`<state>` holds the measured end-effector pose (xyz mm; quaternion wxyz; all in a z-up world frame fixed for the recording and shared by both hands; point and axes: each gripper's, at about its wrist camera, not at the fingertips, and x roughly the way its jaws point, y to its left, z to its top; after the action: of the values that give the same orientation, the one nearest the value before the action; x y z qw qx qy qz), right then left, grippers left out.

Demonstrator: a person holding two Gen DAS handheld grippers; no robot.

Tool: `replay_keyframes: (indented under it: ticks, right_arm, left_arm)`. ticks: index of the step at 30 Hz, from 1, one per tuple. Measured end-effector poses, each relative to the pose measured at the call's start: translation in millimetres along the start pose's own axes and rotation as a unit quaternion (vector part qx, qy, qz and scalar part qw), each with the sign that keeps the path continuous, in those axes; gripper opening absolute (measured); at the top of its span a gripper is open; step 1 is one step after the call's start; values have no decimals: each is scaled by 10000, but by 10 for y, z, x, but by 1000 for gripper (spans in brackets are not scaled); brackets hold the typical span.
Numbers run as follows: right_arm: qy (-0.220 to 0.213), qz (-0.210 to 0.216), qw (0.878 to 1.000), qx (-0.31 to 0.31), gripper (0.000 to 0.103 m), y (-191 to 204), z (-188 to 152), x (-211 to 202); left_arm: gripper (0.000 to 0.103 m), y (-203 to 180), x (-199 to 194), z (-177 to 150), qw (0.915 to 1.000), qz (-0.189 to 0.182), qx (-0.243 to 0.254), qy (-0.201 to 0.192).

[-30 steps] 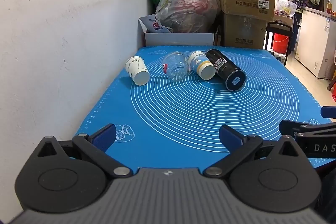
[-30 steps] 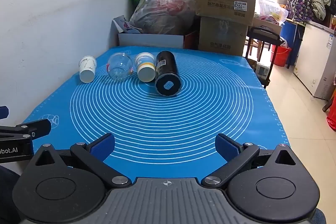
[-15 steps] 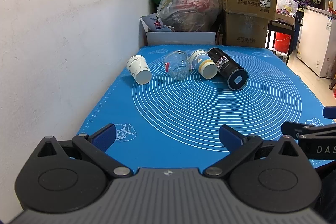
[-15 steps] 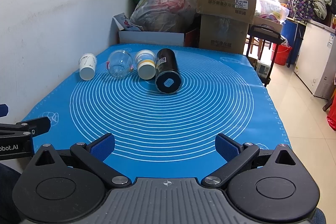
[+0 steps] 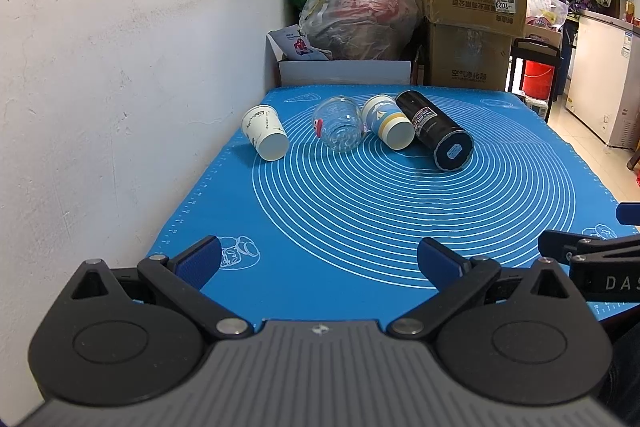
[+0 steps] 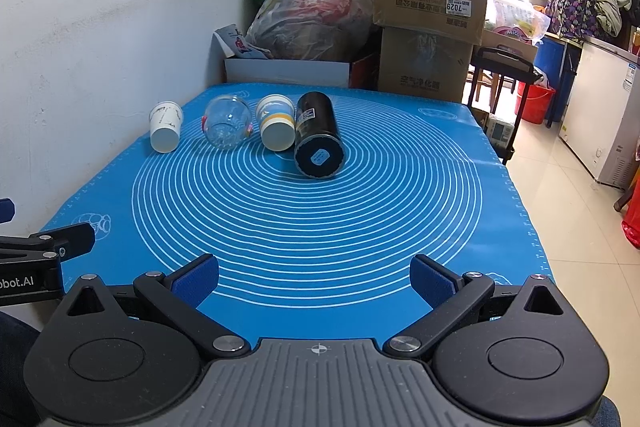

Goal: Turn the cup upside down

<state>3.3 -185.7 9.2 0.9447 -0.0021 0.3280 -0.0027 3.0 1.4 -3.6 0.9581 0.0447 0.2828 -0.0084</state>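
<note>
Still untouched, four cups lie on their sides in a row at the far end of the table's blue mat (image 5: 360, 227): white paper cup (image 5: 265, 133), clear glass (image 5: 338, 123), blue-and-yellow cup (image 5: 387, 121), black tumbler (image 5: 435, 130). Left hand-held gripper (image 5: 319, 259) and right hand-held gripper (image 6: 314, 277) hover well back, jaws wide, holding nothing, seemingly poised to approach.

Left gripper (image 5: 320, 261) hovering low, pointing forward, jaws standing wide apart, nothing between blue pads (image 5: 199, 261). Right gripper (image 6: 314, 277) hovering level alongside, jaws likewise spread wide (pads (image 6: 432, 281) bare, gripping nothing). Each one showing at edge of other's view: right at far right of left camera, left (image 6: 44, 247) at far left of right camera.
</note>
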Motion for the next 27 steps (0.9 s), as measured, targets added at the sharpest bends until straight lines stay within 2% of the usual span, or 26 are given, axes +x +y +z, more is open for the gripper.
replay_keyframes:
  ticks: [27]
  right_arm:
    - [4, 17, 10000, 16, 103, -19, -3, 6]
  left_arm:
    - [103, 48, 32, -15, 10000, 27, -6, 42]
